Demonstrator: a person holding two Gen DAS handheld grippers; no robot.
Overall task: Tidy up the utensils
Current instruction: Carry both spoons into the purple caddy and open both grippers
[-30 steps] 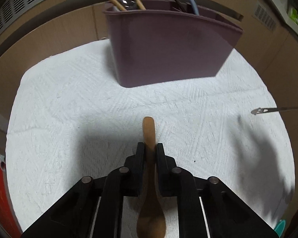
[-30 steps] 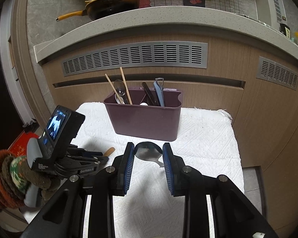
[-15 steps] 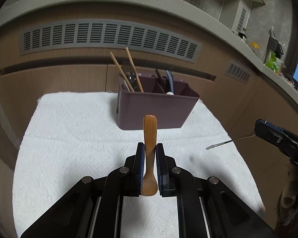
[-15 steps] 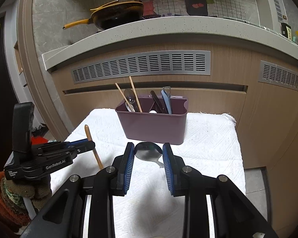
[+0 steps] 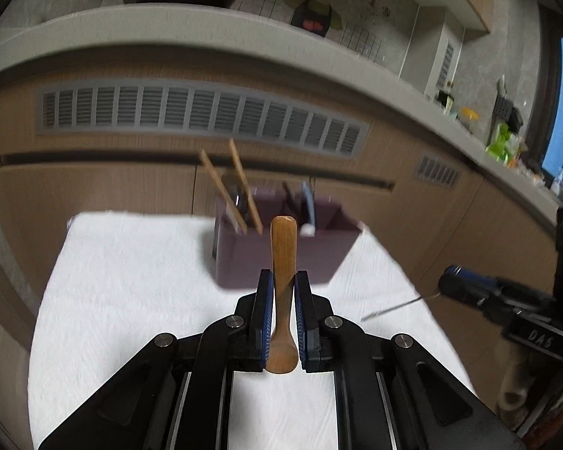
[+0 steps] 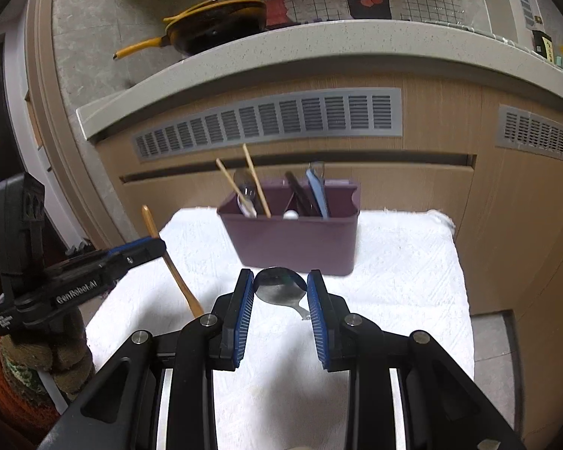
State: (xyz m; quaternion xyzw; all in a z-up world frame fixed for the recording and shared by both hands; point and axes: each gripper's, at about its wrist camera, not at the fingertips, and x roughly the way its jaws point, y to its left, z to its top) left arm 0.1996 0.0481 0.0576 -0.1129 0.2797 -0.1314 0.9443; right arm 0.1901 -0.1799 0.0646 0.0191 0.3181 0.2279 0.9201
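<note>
Left claw point(image 5: 283, 311) clamped on wooden spoon point(image 5: 282, 285), handle up. Right claw point(image 6: 280, 305) pinching metal spoon point(image 6: 279, 289). Both above white towel point(image 6: 394, 273), near purple caddy point(image 6: 292, 240).

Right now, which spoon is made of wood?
The wooden spoon pinched in the left gripper. It is brown and matte; the spoon in the right gripper is shiny metal.

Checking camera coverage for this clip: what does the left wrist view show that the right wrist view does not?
Only the left wrist view shows the wooden spoon head-on, clamped between its pads, and the green packet on the counter. Only the right wrist view shows the metal spoon's bowl between the right gripper's pads. Both show the purple caddy, chopsticks, white cloth and yellow-handled pan.
</note>
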